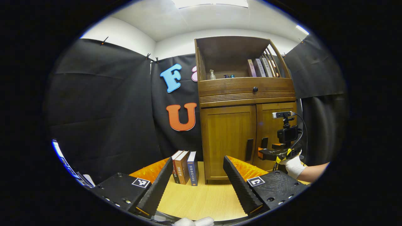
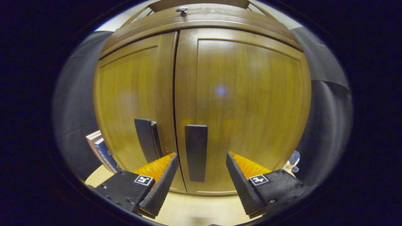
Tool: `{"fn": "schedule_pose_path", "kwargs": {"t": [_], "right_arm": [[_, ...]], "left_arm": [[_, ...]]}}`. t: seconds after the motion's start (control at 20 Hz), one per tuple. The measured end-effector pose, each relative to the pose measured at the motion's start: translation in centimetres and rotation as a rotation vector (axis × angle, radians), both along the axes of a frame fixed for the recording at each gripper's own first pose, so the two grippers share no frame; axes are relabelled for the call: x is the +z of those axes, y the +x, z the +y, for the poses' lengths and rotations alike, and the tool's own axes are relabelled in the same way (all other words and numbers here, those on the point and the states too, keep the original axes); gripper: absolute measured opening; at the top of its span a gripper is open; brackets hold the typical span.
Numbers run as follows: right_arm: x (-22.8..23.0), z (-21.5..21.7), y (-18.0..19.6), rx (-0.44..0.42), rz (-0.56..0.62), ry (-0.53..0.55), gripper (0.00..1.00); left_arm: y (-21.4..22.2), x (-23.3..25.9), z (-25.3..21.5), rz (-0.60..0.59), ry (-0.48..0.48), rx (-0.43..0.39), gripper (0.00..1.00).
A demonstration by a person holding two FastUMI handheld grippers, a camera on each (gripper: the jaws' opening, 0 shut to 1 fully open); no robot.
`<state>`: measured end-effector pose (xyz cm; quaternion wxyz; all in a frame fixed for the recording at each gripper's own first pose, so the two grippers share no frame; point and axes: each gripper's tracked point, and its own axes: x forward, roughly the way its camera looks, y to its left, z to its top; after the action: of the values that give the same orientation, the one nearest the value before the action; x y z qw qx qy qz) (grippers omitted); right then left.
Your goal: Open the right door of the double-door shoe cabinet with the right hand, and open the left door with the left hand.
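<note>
Cabinet (image 1: pixel 245 106) stands upright on the wooden tabletop (image 1: pixel 201 197), against the black booth wall; all positions below taken from it.

Both doors closed. Left door (image 1: pixel 227 141) and right door (image 1: pixel 273 131) meet at a thin centre seam, each with a dark vertical handle beside that seam: left handle (image 1: pixel 249 150), right handle (image 1: pixel 264 142).

Above the doors, a drawer front with a small round knob (image 1: pixel 255 89). Above that, an open shelf with books (image 1: pixel 262 67) leaning at its right end and a small pump bottle (image 1: pixel 212 74) at its left.

Three books (image 1: pixel 185 171) stand upright on the tabletop just left of the cabinet's base.

Left gripper (image 1: pixel 194 180): fingers spread wide, nothing between them, well back from the cabinet front, aimed roughly at the left door.

Right gripper (image 2: pixel 201 180): close to the right door, fingers apart, bracketing the right handle (image 2: pixel 196 152) on either side; whether the fingers touch it cannot be told. From the left gripper view it (image 1: pixel 267 153) sits level with the handles, held by a white-gloved hand (image 1: pixel 293 166).
</note>
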<state>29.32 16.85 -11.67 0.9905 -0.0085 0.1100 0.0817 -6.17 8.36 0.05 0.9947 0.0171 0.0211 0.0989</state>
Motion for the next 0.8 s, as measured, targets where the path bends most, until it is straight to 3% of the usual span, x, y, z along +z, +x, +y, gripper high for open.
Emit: {"fn": "schedule_pose_path", "kwargs": {"t": [0.25,0.4,0.45,0.5,0.8], "right_arm": [[-0.1,0.5,1.5,0.001,0.025,0.017,0.8],[-0.5,1.1,1.8,0.008,0.034,0.034,0.59],[-0.5,1.2,1.7,0.005,0.029,0.029,0.56],[-0.6,1.2,1.7,-0.002,0.028,0.023,0.38],[-1.7,0.9,0.6,0.031,0.046,0.028,0.35]], "left_arm": [[-0.2,-0.6,0.2,0.013,0.003,0.019,0.96],[-0.2,-0.9,0.2,0.021,0.009,0.022,0.96],[-0.2,-0.8,0.1,0.019,0.009,0.02,0.96],[-0.2,-0.7,0.0,0.016,0.006,0.018,0.96],[-0.8,-1.1,-0.3,0.007,-0.006,0.005,0.96]]}}
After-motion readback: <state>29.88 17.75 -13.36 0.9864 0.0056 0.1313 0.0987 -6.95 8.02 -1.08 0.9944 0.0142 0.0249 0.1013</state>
